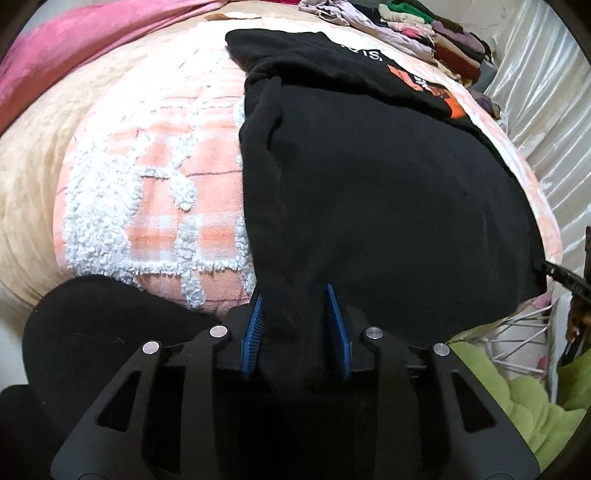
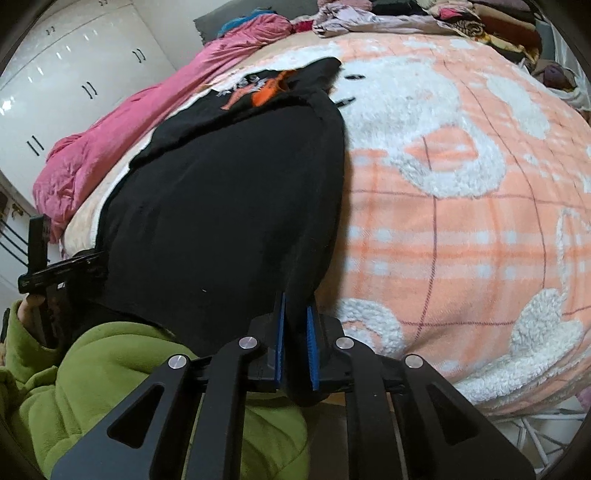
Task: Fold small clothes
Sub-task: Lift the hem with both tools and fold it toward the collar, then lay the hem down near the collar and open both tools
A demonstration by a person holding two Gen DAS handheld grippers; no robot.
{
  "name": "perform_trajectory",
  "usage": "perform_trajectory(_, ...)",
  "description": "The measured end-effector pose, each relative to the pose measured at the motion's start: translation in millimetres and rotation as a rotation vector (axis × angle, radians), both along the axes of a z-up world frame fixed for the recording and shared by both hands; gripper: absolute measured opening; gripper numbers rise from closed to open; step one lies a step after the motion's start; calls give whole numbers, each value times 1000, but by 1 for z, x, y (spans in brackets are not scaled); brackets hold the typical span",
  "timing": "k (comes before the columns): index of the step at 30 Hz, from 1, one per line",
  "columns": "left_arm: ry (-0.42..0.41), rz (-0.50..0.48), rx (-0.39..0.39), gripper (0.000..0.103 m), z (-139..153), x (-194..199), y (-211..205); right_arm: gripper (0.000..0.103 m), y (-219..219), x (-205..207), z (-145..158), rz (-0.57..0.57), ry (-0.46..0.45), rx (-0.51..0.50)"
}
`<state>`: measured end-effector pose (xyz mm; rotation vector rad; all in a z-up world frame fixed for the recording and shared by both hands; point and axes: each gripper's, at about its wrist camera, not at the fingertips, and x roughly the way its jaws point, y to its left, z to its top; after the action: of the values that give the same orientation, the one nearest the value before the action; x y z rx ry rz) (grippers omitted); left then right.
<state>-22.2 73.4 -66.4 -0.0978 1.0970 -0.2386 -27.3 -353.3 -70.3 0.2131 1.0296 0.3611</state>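
Observation:
A black garment [image 1: 369,177] with an orange and white print lies spread on the bed. It also shows in the right wrist view [image 2: 229,199]. My left gripper [image 1: 294,291] is shut on a bunch of the garment's near hem at its left corner. My right gripper [image 2: 295,301] is shut on the hem at the garment's right corner. The other gripper's black tip shows at the right edge of the left wrist view [image 1: 561,277] and at the left edge of the right wrist view [image 2: 62,269].
An orange and white plaid fleece blanket [image 2: 461,221] covers the bed. A pink quilt [image 2: 122,136] lies along the far side. Stacked folded clothes [image 1: 436,33] sit at the back. A green sleeve [image 2: 110,373] is near. White wardrobe doors [image 2: 74,62] stand behind.

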Motion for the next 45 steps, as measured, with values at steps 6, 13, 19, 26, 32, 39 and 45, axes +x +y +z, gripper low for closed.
perform_trajectory(6,-17,-4,-1,5,2,0,-5,13,-1,6,-8,9,14,19)
perform_trajectory(13,-76,-9,-52,5,25,-5,-1,8,-4,2,19,44,-45,102)
perform_trajectory(19,-134,-4,-158,5,57,1,8,8,-9,15,53,45,-123,223)
perform_trajectory(26,-177,45,-215,5,85,33,24,8,-20,54,89,0,-228,274)
perform_trajectory(32,-197,64,-222,5,99,63,22,8,-14,100,113,3,-280,256)
perform_trajectory(39,-191,98,-222,5,103,102,26,8,-8,145,112,-24,-289,259)
perform_trajectory(45,-154,119,-237,5,96,137,30,8,-13,182,99,-74,-255,252)
